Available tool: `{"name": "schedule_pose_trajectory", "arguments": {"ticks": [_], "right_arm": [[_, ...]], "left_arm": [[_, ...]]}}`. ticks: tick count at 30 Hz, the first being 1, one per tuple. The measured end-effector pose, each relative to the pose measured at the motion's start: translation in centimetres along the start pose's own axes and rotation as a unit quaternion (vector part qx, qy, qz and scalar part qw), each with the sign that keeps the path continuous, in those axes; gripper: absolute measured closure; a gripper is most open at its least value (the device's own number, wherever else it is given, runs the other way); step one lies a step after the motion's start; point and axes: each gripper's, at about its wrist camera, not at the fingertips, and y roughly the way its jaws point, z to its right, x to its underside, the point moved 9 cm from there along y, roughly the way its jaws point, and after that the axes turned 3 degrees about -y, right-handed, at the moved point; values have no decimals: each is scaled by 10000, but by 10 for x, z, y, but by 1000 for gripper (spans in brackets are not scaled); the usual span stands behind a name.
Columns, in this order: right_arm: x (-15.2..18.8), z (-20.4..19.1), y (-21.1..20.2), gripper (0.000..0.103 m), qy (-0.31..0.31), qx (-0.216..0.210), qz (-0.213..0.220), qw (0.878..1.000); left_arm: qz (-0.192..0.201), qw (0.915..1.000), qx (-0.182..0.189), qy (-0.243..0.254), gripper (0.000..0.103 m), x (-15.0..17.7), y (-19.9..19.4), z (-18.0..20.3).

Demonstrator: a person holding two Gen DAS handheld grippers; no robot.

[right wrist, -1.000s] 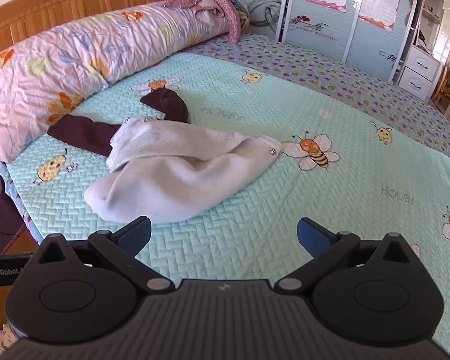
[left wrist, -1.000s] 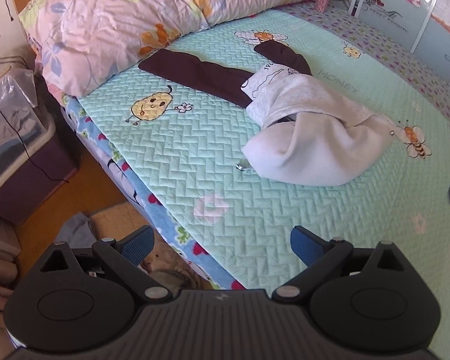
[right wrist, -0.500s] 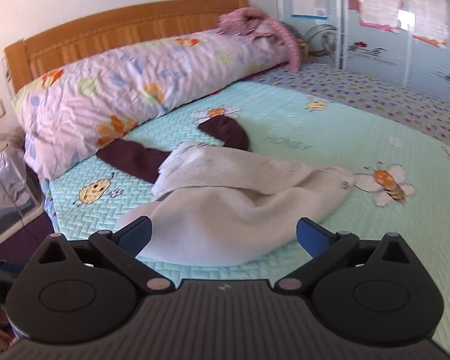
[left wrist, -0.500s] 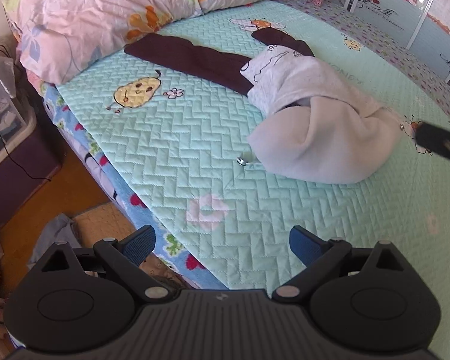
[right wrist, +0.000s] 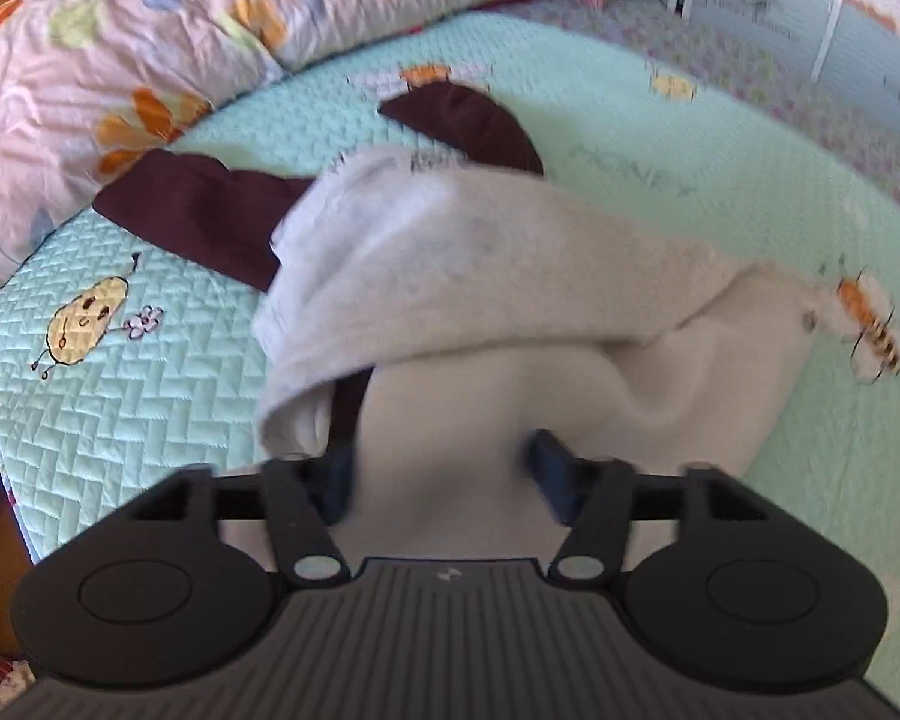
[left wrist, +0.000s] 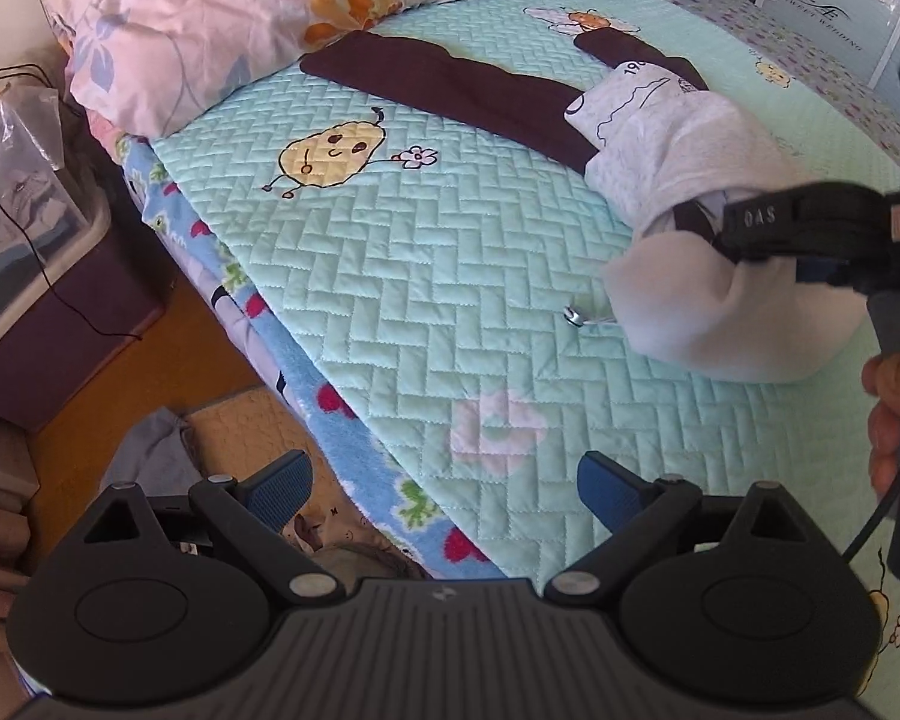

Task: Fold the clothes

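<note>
Now garment (right wrist: 450,324) bunched between right tongs (right wrist: 444,468) — closing.

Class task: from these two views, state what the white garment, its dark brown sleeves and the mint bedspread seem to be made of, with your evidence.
White garment: soft fleece or brushed knit, probably; matte, fuzzy, bulging in rounded folds.
Dark brown sleeves: thin jersey-like knit, apparently; flat, smooth, no sheen.
Mint bedspread: quilted woven fabric, likely cotton or a blend; stitched herringbone ridges, printed cartoon figures.

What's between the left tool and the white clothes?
Only bare green quilt lies between the open left tool and the white garment, in the left wrist view.
</note>
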Motion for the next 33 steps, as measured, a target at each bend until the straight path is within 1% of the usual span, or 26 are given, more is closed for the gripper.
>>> {"name": "schedule_pose_trajectory", "arguments": {"ticks": [1,2,3,4,6,9,11,14,16,19,22,24,26,29,33], "right_arm": [[6,6,2,64,38,-30,-48,10000],[9,7,0,68,120,-118,-10,9999],[11,7,-5,75,217,-225,46,9995],[13,7,-9,78,314,-332,103,9989],[12,9,-20,81,617,-578,248,9961],[11,36,-37,82,957,-624,569,9918],[13,58,-51,82,1072,-527,809,9895],[31,90,-72,83,1349,-459,932,9854],[52,114,-84,83,1405,-242,934,9854],[92,149,-93,84,1572,33,756,9847],[140,170,-84,87,1746,182,309,9840],[160,169,-77,87,1915,28,176,9813],[166,160,-78,87,1925,-133,203,9810],[160,153,-89,82,1875,-241,392,9812],[154,153,-106,81,1840,-372,721,9796]], "left_arm": [[-12,10000,60,-20,5,0,1,3],[9,10000,95,-27,5,-1,1,5],[43,9999,131,-27,5,-3,1,7],[103,9998,159,-10,5,-4,0,9],[250,9995,200,48,5,-9,-2,14],[362,9989,254,169,5,-10,-6,22],[407,9985,277,258,5,-10,-10,27],[447,9976,342,400,5,-8,-14,38],[466,9970,389,487,5,-6,-16,45],[455,9962,466,582,5,-2,-16,56],[451,9943,577,777,5,2,-13,75],[461,9925,672,912,5,4,-13,87],[483,9906,846,961,5,6,-16,95],[512,9882,1175,841,5,6,-21,101],[907,9795,1630,764,5,-4,-37,112]]}}
